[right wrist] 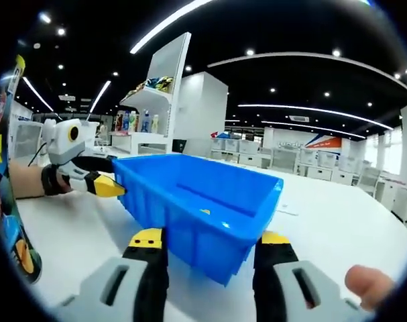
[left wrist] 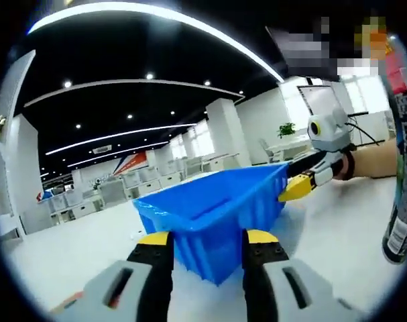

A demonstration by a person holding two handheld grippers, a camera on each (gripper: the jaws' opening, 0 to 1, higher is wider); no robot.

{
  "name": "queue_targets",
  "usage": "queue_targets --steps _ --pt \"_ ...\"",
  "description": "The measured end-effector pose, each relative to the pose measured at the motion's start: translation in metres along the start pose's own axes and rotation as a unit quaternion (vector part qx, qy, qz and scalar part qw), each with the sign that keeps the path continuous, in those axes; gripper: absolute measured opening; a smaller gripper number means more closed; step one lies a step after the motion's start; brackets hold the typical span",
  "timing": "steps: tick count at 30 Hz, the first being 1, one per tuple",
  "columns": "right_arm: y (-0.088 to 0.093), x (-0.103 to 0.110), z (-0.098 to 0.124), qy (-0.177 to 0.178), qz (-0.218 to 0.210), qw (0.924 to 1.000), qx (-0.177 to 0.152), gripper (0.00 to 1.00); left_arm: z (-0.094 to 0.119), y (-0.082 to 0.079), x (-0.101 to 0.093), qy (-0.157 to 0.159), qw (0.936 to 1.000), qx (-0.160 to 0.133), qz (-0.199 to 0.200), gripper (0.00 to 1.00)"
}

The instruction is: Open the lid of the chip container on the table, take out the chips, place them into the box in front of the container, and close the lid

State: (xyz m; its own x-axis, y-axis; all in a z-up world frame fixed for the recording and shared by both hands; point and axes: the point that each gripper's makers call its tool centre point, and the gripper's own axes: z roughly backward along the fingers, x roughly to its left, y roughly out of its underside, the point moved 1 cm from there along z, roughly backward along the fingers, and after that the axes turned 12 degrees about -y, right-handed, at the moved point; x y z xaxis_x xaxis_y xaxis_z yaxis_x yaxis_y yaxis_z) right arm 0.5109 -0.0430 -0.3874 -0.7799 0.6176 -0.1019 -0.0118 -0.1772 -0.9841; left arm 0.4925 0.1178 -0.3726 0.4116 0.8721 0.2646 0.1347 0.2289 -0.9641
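Blue plastic marks the box [left wrist: 213,218], which sits on the white table [left wrist: 337,221] with a corner just beyond the tips of the left gripper [left wrist: 208,239]; that gripper's jaws stand apart, released, holding nothing. In the right gripper view the same box [right wrist: 200,215] lies close ahead of the right gripper [right wrist: 206,240], whose jaws are likewise spread and empty, one to each side of the near corner. The chip container [left wrist: 403,168] stands tall at the far right of the left gripper view and at the far left [right wrist: 5,201] of the right gripper view, close by both cameras; its lid is out of sight, so whether it is on or off cannot be told. The box appears empty, so the work looks to be at its start.

The risks lie in that crowding. A gripper swung toward the container could clip the light box and shove it along the smooth table. The tall, narrow container would likely tip if struck or pinched off-centre. The two grippers, facing each other across the box, could also collide.
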Motion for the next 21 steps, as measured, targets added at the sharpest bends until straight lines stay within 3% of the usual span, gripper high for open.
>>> queue_targets --steps 9,14,21 --pt "-0.032 -0.005 -0.002 0.004 -0.002 0.9990 -0.044 0.44 -0.008 -0.026 0.018 -0.007 0.9991 -0.023 0.035 0.42" --pt "-0.043 -0.018 -0.005 0.011 -0.003 0.9987 -0.051 0.44 -0.022 -0.038 0.023 0.002 0.9992 -0.032 0.023 0.42" --pt "-0.044 -0.043 -0.022 0.019 0.013 0.9992 -0.033 0.44 -0.052 -0.032 0.032 0.004 0.9997 -0.023 0.012 0.42"
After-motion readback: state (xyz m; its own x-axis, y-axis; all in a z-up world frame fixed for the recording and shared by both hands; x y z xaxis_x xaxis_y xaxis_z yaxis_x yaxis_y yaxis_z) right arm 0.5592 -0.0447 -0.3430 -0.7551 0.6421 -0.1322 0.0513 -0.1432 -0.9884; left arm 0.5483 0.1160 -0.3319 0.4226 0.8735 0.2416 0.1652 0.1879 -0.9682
